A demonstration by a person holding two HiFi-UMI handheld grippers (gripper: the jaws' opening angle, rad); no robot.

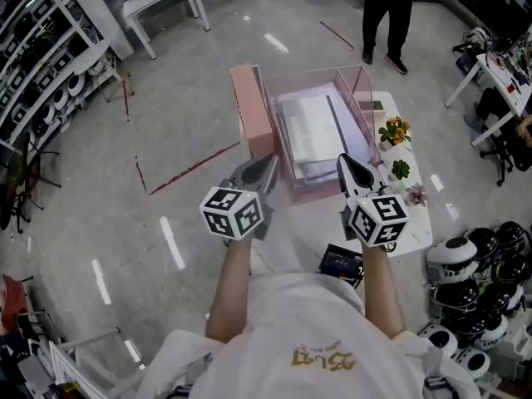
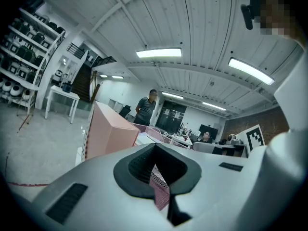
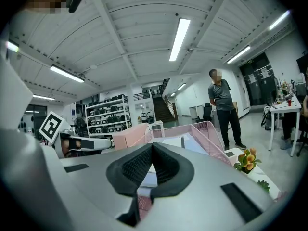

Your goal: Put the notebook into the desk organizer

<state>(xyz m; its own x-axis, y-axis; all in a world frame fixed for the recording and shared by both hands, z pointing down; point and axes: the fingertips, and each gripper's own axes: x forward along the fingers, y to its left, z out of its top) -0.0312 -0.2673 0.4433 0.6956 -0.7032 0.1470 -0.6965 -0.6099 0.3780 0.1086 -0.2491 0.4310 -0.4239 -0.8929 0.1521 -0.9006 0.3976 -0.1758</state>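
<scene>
Floor point(image 1: 166, 140) spreads wide beside the desk organizer point(image 1: 353, 80).

Head view. The standing person point(image 1: 387, 15) is cut off at the torso by the top edge. The near rim of the pink organizer point(image 1: 353, 81) lies behind the left gripper point(image 1: 268, 166) and right gripper point(image 1: 345, 163). The black device point(image 1: 339, 262) is partly covered by the shirt point(image 1: 307, 322). The helmets point(image 1: 478, 260) run past the right edge. Details of the stacked papers point(image 1: 312, 131) are too small to tell.
</scene>
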